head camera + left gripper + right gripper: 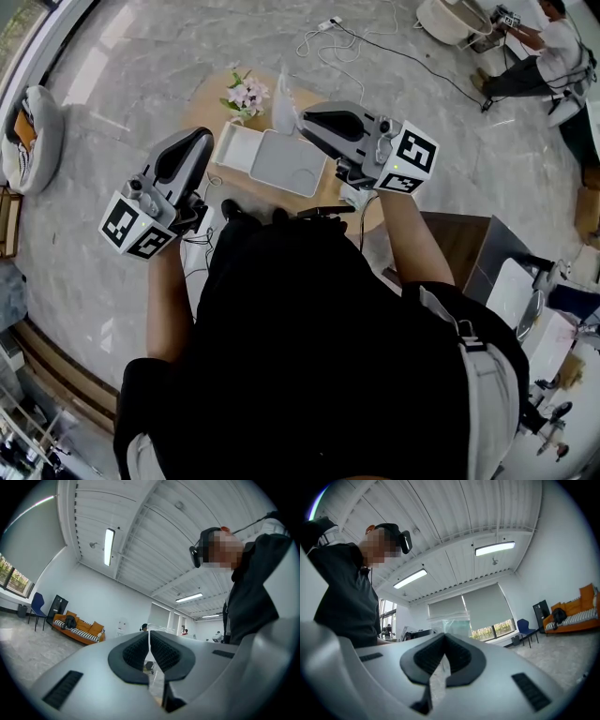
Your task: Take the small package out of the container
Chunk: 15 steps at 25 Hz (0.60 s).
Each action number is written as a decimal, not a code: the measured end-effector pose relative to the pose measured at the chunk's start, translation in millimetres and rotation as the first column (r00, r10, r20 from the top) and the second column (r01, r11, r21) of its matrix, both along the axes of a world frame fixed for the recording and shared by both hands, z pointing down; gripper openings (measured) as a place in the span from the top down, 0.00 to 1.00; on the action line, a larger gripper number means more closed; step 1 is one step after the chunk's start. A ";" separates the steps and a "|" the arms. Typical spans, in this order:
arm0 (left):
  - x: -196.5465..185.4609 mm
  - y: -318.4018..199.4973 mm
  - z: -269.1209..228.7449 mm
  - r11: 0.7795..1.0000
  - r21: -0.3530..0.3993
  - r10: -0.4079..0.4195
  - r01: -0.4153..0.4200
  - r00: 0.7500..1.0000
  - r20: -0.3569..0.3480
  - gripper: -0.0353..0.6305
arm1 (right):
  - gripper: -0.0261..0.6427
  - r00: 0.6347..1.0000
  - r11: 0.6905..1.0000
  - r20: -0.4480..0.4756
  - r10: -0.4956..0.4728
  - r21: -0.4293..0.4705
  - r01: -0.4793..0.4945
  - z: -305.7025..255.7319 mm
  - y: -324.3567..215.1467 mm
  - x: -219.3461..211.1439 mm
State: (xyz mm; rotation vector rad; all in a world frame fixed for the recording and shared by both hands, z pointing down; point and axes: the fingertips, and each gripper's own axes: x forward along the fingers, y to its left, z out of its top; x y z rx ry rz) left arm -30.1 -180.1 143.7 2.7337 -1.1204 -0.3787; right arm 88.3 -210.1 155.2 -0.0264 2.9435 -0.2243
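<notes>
Evenness first: pinching clear bag in left gripper and right gripper, both clamped shut. Probably parting its mouth gently.

Flowers just beyond the container's far rim

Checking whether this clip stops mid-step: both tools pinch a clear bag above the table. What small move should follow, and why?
Probably lower the clear bag onto the table beside the white container. The left tool and right tool are both shut on its edges, holding it raised outside the container, so setting it down seems all that is left.
</notes>
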 end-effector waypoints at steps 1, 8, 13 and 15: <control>1.8 0.9 1.1 1.000 -0.004 0.005 -0.005 1.000 -0.002 0.91 | 0.94 1.000 1.000 0.001 0.003 -0.004 -0.003 0.5 0.9 1.9; 11.6 4.9 5.4 0.999 -0.017 0.032 -0.032 0.999 -0.008 0.91 | 0.94 1.000 1.000 -0.004 0.018 -0.013 -0.018 4.1 5.3 7.7; 9.8 4.5 8.9 0.999 -0.028 0.045 -0.045 0.999 -0.014 0.91 | 0.94 1.000 1.000 -0.016 0.024 -0.012 -0.024 5.5 7.2 4.0; 9.8 3.8 10.8 0.998 -0.032 0.051 -0.052 0.999 -0.015 0.91 | 0.94 0.999 1.000 -0.023 0.027 -0.012 -0.028 7.5 7.6 3.1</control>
